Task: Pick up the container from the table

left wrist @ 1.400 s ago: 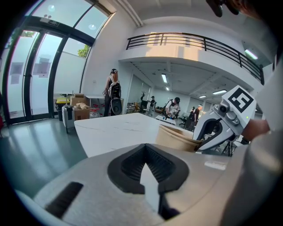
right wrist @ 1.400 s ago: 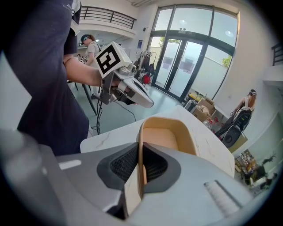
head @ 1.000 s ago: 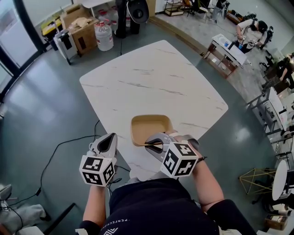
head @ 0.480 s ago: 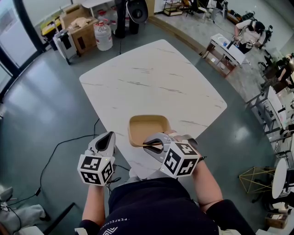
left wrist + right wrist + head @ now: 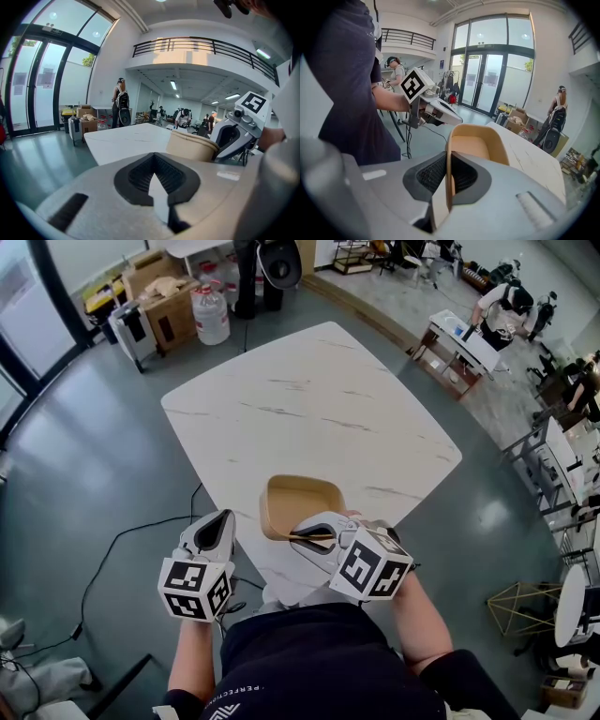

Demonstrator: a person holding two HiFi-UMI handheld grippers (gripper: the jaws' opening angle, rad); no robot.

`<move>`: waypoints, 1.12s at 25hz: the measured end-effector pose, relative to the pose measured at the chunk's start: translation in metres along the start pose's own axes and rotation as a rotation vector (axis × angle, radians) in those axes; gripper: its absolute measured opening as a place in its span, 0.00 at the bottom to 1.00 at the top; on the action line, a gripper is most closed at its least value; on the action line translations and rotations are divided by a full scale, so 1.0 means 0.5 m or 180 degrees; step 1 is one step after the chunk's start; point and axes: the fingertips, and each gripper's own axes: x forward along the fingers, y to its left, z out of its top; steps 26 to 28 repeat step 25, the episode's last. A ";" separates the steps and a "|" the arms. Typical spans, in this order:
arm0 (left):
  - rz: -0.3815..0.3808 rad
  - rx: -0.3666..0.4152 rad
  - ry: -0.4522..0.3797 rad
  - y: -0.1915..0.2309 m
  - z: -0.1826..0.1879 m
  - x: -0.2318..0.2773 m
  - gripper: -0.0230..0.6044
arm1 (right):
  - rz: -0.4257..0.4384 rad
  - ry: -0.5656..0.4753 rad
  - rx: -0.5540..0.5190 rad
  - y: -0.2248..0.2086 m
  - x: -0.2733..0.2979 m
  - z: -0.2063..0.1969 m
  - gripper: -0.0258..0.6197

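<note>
We are seeing the shallow tan rectangular fibre container (image 5: pixel 302 502) sitting differently from a second ago: it is now leaning over on the white marble-patterned tabletop (image 5: pixel 309 399), with the rim nearest the right gripper (image 5: pixel 306 535) raised and its whole body shifted slightly towards the left gripper (image 5: pixel 223 519). The marker cube on the right gripper is also showing a rolled attitude it did not have before. We are reading this as the lift getting under way rather than a grasp still being sought, though we are not able to tell whether the far edge is clear of the tabletop yet. In the right gripper view the jaws are clamping on the container's near wall, which is standing edge-on between the two dark ribbed pads, one pad inside the wall and one outside. The rest of the container is reaching out ahead of the jaws, its open hollow facing sideways. The left gripper's jaws are resting closed with nothing between them, and the container is lying ahead of them and off to their right, well apart.
</note>
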 end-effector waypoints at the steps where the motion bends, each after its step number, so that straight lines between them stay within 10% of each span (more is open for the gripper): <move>1: 0.0004 0.0001 -0.0005 -0.002 0.002 -0.001 0.03 | 0.0001 -0.0036 0.0021 0.000 -0.002 0.004 0.07; 28: 0.0038 0.0023 0.0057 -0.006 -0.002 0.001 0.03 | -0.0052 -0.0346 0.0274 -0.029 -0.010 0.039 0.07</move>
